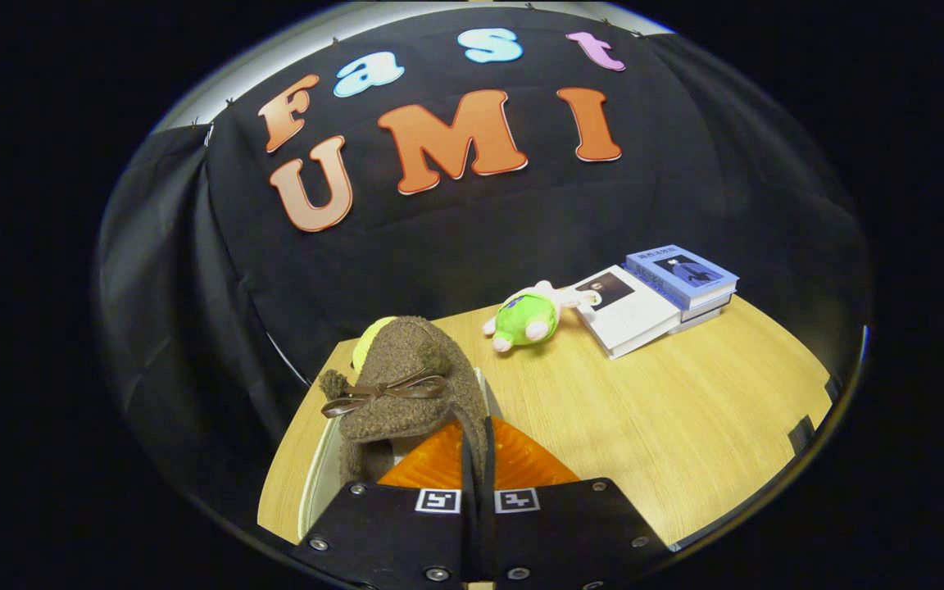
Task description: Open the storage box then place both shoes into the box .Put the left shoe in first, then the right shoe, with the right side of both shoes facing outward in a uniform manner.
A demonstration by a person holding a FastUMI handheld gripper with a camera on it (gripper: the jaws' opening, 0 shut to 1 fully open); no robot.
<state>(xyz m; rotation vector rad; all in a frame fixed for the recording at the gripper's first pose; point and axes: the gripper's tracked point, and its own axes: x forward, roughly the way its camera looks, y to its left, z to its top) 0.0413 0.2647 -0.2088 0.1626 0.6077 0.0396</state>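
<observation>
Between the closed fingers [476,442], gripped brown shoe [402,377] by its heel edge (bow up), held above the storage box [312,475] at table's [685,410] near left; best lowered level.

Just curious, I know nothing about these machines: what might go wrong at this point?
The gripper pinches only the thin back edge of the brown shoe, so the shoe could slip or swing. The shoe hangs over the box's white rim and might catch on it. Which side faces outward is hard to judge.

Even overhead light, sharp centre, strong fisheye bending at edges, table [669,426] softly glossy.
</observation>
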